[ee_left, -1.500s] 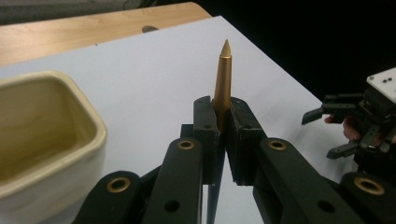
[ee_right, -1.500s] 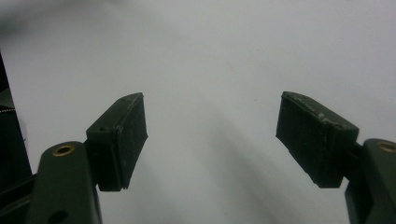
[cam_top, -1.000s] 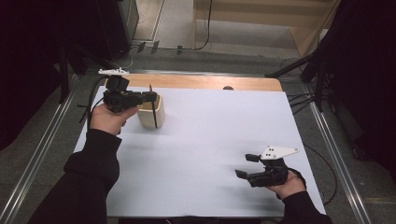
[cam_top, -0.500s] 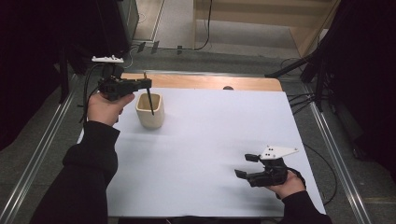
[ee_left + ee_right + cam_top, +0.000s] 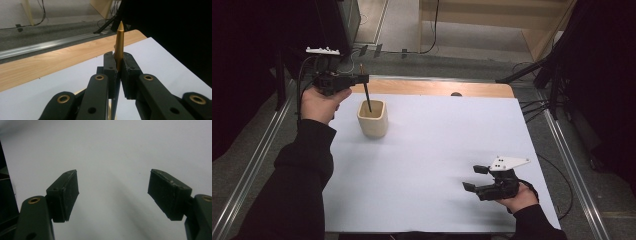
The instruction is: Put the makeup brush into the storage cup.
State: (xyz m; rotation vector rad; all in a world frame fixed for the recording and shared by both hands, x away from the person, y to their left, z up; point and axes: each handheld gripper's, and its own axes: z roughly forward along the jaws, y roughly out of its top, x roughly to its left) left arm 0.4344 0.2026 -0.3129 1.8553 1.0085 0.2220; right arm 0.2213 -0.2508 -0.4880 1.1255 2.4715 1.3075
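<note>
A cream cup stands on the white sheet at the far left. My left gripper hovers level just above and behind it, shut on a thin pen that hangs nearly upright, its black lower end at the cup's mouth. In the left gripper view the pen's gold, pointed top sticks up between the pressed pads of that gripper. My right gripper rests low at the near right of the sheet, open. Its pads stand wide apart over bare white paper with nothing between them.
The white sheet covers most of the table. A bare wooden strip runs along its far edge, with a small dark spot on it. Metal rails flank the table. Cables lie on the floor beyond.
My left hand has risen and drawn back toward the far left, lifting the pen so that more of it shows above the cup. The right hand has kept still.
</note>
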